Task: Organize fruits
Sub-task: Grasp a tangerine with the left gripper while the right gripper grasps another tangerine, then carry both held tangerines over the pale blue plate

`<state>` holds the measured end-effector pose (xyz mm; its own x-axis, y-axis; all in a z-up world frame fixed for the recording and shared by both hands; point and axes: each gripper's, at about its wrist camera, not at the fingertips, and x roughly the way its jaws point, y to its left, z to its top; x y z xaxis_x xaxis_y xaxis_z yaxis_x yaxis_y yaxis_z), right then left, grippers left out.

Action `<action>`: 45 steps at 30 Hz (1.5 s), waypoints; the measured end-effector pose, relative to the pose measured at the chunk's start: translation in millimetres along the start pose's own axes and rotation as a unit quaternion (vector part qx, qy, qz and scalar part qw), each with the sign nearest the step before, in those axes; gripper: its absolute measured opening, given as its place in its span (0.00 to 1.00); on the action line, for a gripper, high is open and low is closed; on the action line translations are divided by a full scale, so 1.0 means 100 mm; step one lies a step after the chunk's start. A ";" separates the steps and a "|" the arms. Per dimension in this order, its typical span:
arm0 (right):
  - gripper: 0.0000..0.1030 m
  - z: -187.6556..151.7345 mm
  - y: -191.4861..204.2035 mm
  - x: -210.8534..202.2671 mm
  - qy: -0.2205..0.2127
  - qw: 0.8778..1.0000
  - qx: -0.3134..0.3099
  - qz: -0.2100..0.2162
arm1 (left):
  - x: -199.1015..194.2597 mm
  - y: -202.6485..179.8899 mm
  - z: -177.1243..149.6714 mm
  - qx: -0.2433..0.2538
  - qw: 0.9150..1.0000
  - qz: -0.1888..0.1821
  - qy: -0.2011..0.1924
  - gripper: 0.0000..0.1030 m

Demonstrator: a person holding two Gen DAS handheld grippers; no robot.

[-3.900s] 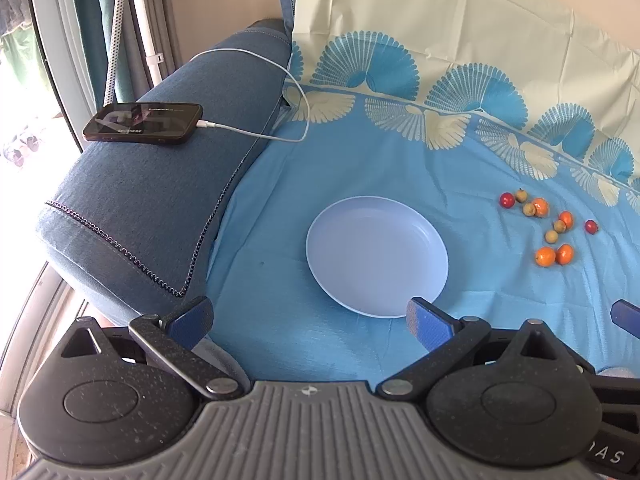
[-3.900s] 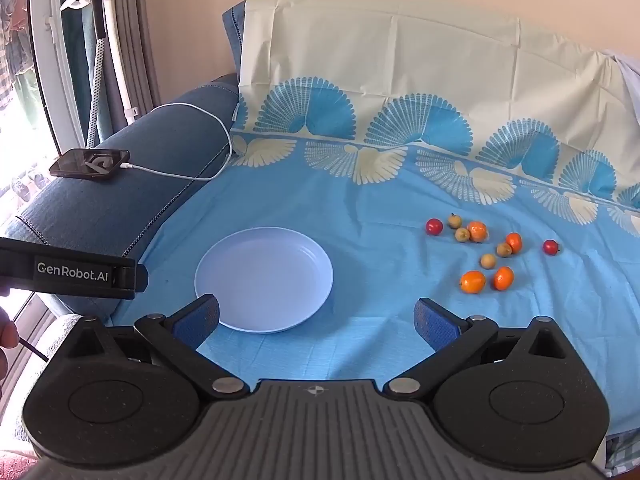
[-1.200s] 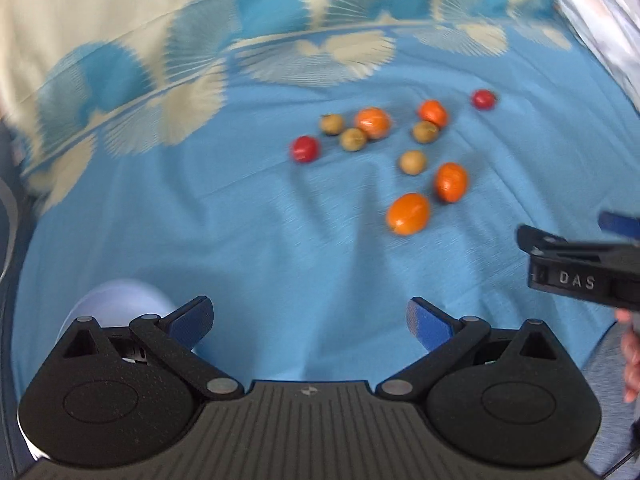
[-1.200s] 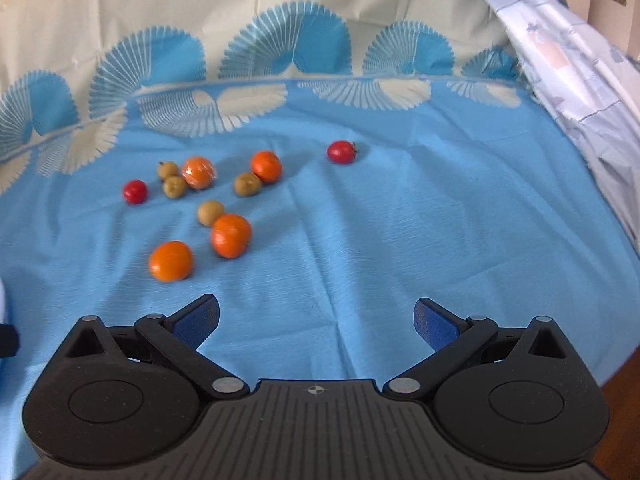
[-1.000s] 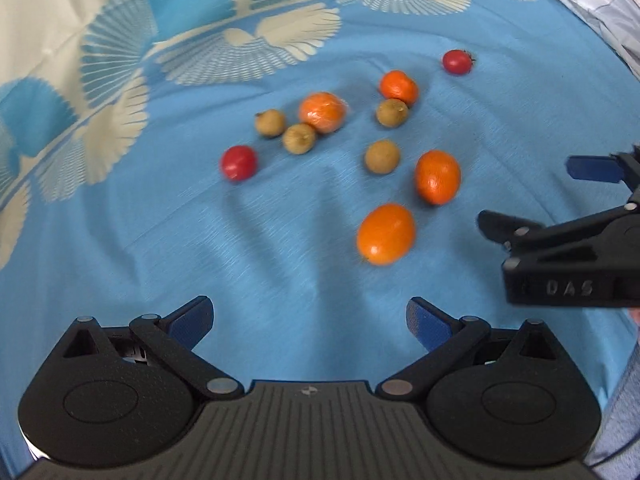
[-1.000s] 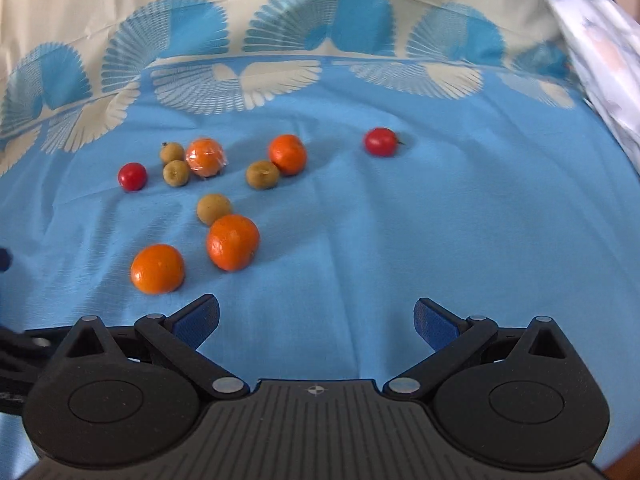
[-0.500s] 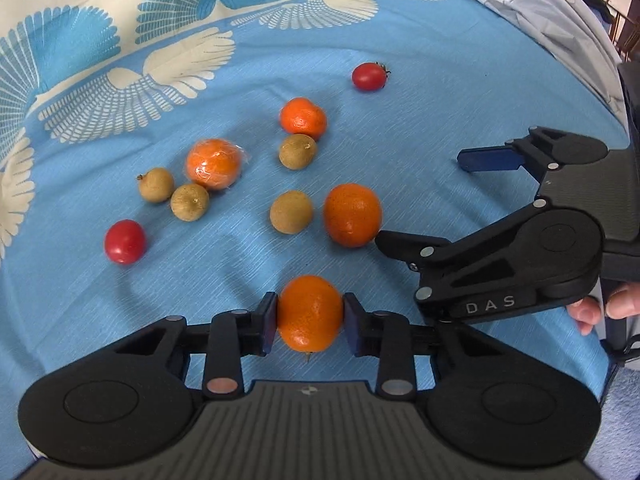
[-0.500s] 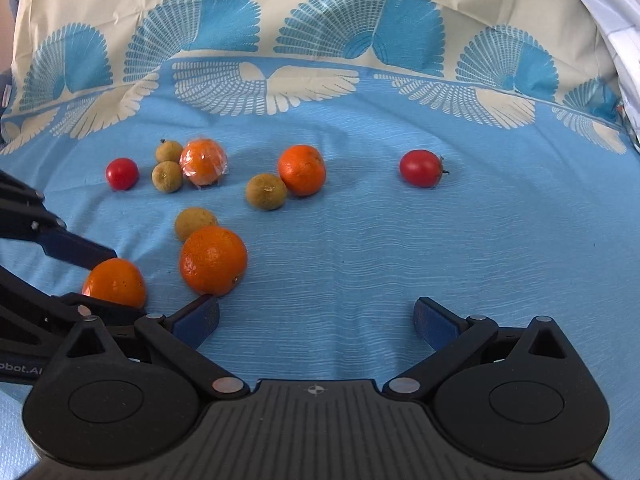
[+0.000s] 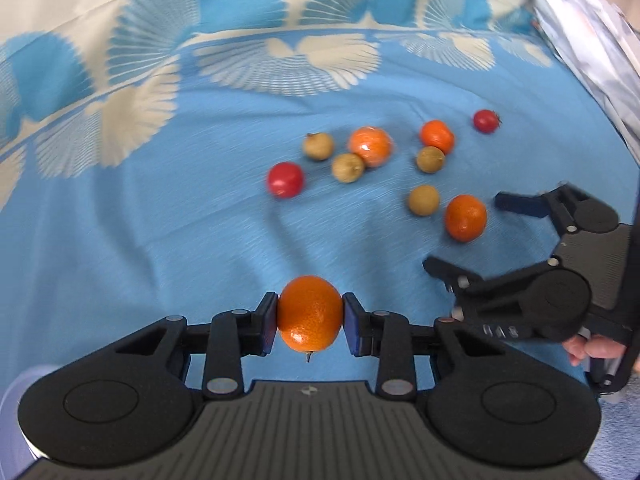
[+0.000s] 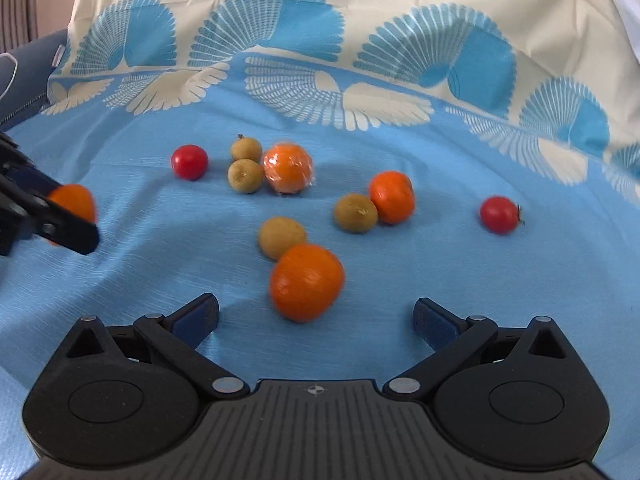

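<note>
here, in the left wrist view, the left gripper (image 9: pixel 310 318) is clamped on an orange tangerine (image 9: pixel 310 312), both blue pads pressed to its sides, the fruit lifted clear of the blue cloth (image 9: pixel 160 220). beyond that held tangerine the other fruits lie loose on the cloth: a red cherry tomato (image 9: pixel 285 179) up and to the left, two brown longans (image 9: pixel 318 146) and a plastic-wrapped tangerine (image 9: pixel 370 146) farther up, and to the upper right another longan (image 9: pixel 424 199) just beside a bare tangerine (image 9: pixel 465 217). the right gripper (image 9: pixel 472 236) reaches in from the right of the held tangerine, its jaws spread around nothing, the bare tangerine near their tips; a bit of the person's hand (image 9: pixel 588 350) shows behind it. in the right wrist view, the right gripper (image 10: pixel 316 316) stands wide apart, though its jaws have just been closing a little, with a bare tangerine (image 10: pixel 306 282) sitting on the cloth just ahead of the gap and untouched by the pads. left of that tangerine, at the frame edge, the left gripper (image 10: pixel 60 216) carries its own fruit; a second cherry tomato (image 10: pixel 499 215) lies well off to the right.
</note>
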<state>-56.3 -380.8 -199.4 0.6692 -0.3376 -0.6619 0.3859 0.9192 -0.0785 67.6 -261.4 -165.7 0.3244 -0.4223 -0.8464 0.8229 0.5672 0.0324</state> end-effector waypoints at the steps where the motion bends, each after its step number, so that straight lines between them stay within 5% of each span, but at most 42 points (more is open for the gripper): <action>1: 0.89 0.02 0.00 0.00 0.000 1.000 0.004 0.006 | -0.08 0.01 -0.03 -0.008 1.000 0.002 -0.002 0.37; 3: 0.55 0.04 -0.03 -0.03 -0.003 0.999 0.038 0.026 | -0.24 0.03 -0.09 -0.022 1.000 0.004 -0.004 0.37; 5: 0.35 0.07 -0.02 -0.05 -0.001 0.999 0.038 -0.002 | -0.41 0.04 -0.14 -0.039 0.999 0.008 -0.005 0.37; 13: 0.34 0.11 0.08 -0.98 -0.015 0.992 0.126 -0.001 | -1.30 0.14 -0.37 -0.095 0.993 0.073 0.000 0.37; 26: 0.35 -0.02 1.15 -2.73 -0.014 0.985 0.119 0.125 | -2.67 0.48 -1.39 -0.163 0.974 0.155 0.004 0.37; 34: 0.35 0.03 1.76 -3.24 -0.033 0.983 0.062 0.170 | -3.16 0.68 -1.95 -0.206 0.965 0.162 -0.014 0.37; 45: 0.35 0.03 2.05 -3.48 -0.048 0.987 0.012 0.153 | -3.37 0.75 -2.17 -0.224 0.963 0.147 -0.039 0.37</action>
<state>-208.2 -75.2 17.6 0.8132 -0.0628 -0.5786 0.1705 0.9762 0.1338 -81.6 76.9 6.6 0.5616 -0.2389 -0.7922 0.4120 0.9110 0.0173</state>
